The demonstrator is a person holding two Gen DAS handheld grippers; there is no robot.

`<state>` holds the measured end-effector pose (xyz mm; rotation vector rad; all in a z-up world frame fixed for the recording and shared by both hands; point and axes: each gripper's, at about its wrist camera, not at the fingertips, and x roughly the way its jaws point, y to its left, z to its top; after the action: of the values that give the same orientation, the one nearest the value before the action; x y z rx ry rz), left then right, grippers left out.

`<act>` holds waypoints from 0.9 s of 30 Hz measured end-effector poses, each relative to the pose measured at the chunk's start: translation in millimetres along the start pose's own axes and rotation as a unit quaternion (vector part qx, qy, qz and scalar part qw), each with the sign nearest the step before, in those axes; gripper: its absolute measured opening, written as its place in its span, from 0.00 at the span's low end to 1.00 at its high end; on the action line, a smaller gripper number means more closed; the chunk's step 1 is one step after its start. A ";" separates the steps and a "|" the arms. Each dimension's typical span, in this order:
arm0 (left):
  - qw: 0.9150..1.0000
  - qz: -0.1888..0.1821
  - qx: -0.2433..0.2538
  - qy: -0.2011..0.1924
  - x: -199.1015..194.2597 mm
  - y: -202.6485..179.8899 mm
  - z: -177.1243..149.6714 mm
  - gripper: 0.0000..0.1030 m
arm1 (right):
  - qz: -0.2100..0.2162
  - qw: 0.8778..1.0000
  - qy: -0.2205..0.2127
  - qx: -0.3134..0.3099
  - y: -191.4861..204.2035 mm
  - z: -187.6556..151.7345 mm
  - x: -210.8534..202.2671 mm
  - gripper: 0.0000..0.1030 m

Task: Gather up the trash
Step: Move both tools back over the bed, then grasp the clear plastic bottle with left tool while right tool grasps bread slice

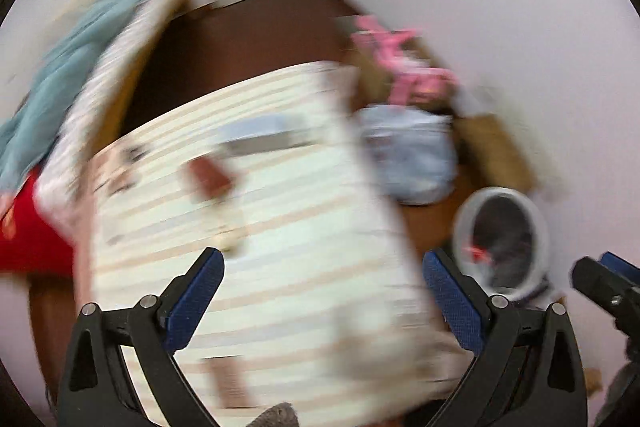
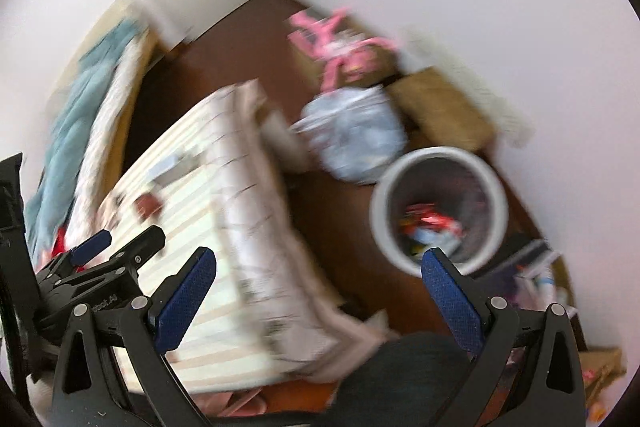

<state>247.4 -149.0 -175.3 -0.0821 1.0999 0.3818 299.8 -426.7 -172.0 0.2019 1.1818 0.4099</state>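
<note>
Both views are motion-blurred. A white round trash bin [image 2: 438,205] stands on the brown floor beside the bed, with red and pale wrappers inside; it also shows in the left wrist view [image 1: 502,241]. Small bits of trash lie on the striped bed: a brown piece [image 1: 208,177], a grey-blue piece [image 1: 264,137] and a pale scrap [image 1: 230,239]. My left gripper [image 1: 324,283] is open and empty above the bed. My right gripper [image 2: 320,279] is open and empty, between the bed's edge and the bin. The left gripper also shows in the right wrist view [image 2: 120,243].
A striped mattress [image 1: 280,267] fills the middle. A second bed with a blue blanket [image 1: 76,67] stands at the left. A pale tied bag [image 2: 354,135], cardboard boxes [image 2: 440,109] and a pink item [image 2: 340,47] sit along the wall. Clutter [image 2: 536,275] lies at right.
</note>
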 end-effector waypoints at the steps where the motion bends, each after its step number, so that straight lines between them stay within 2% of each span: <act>1: 1.000 0.015 -0.016 0.008 6.2 23.5 -3.5 0.99 | 0.009 1.000 0.012 -0.012 25.5 -0.2 15.5 1.00; 5: 0.993 0.074 -0.085 0.041 36.3 128.9 -25.2 0.99 | 0.037 0.996 0.055 -0.052 121.7 -5.2 84.5 1.00; 8: 0.983 0.113 -0.125 0.065 58.5 201.3 -44.7 0.99 | 0.031 0.993 0.085 -0.078 183.6 -10.1 140.3 0.99; 11: 0.976 0.131 -0.151 0.086 79.9 251.9 -59.1 0.99 | 0.016 0.990 0.106 -0.096 228.0 -11.7 191.2 0.85; 13: 0.973 0.133 -0.164 0.094 90.4 276.1 -65.1 0.99 | 0.001 0.987 0.119 -0.110 256.0 -14.1 224.5 0.82; 17: 0.971 0.115 -0.185 0.103 111.2 303.8 -64.6 0.99 | -0.039 0.981 0.125 -0.144 286.7 -19.6 270.1 0.68; 19: 0.972 0.104 -0.186 0.098 118.0 308.4 -58.8 0.99 | -0.065 0.978 0.106 -0.168 299.1 -22.7 277.1 0.61; 20: 0.974 0.095 -0.184 0.093 123.4 310.8 -55.0 0.99 | -0.072 0.975 0.103 -0.182 307.4 -26.0 280.0 0.47; 21: 0.975 0.089 -0.181 0.091 123.8 309.6 -52.8 0.99 | -0.080 0.973 0.103 -0.188 312.7 -27.2 281.4 0.43; 23: 0.977 0.071 -0.182 0.087 130.4 314.8 -45.9 0.98 | -0.066 0.972 0.112 -0.197 323.3 -30.5 284.7 0.35; 27: 0.973 0.019 -0.215 0.080 142.8 325.8 -37.0 0.98 | -0.047 0.973 0.123 -0.191 335.4 -31.2 292.1 0.33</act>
<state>161.3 182.6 -278.1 -0.4840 1.1636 0.6524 294.8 -3.2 -311.1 -0.2453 1.3233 0.5814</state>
